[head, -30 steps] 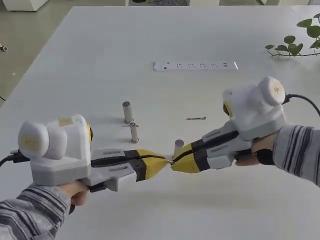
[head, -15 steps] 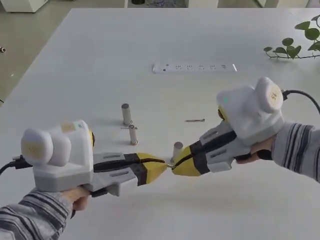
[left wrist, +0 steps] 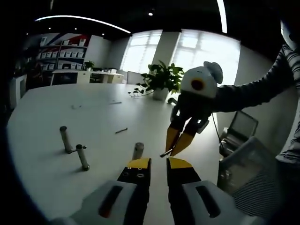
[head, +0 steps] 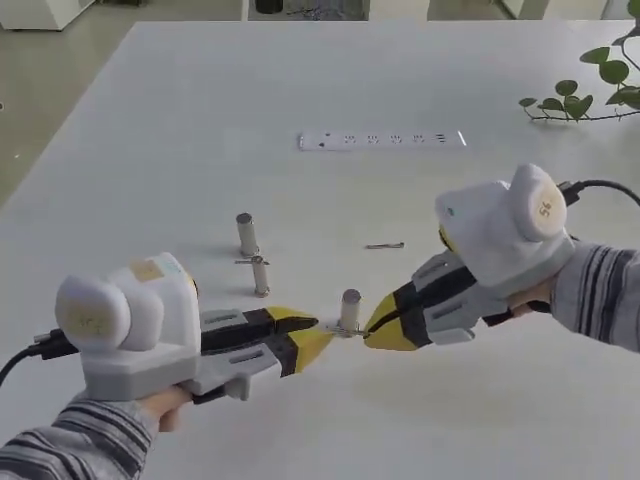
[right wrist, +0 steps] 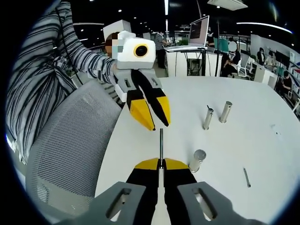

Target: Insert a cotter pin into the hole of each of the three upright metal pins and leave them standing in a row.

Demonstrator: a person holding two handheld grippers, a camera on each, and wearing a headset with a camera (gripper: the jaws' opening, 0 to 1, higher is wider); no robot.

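Three upright metal pins stand on the white table: the far pin (head: 246,233), the middle pin (head: 260,275) with a cotter pin through its top, and the near pin (head: 350,308). My right gripper (head: 368,331) is shut on a thin cotter pin (right wrist: 161,143), held level just right of the near pin (right wrist: 197,160). Just left of that pin, my left gripper (head: 318,337) hovers open with nothing in it, its jaws a small gap apart (left wrist: 158,163). Its tips face the right gripper (left wrist: 180,140). A loose cotter pin (head: 384,245) lies behind them on the table.
A white power strip (head: 380,139) lies across the far middle of the table. A potted plant's leaves (head: 590,85) reach in at the far right. A mesh office chair (right wrist: 70,154) stands beside the table's near edge.
The two grippers' tips, nearly touching a second ago, have drawn apart. The near pin now shows between them. The right gripper still holds the cotter pin.
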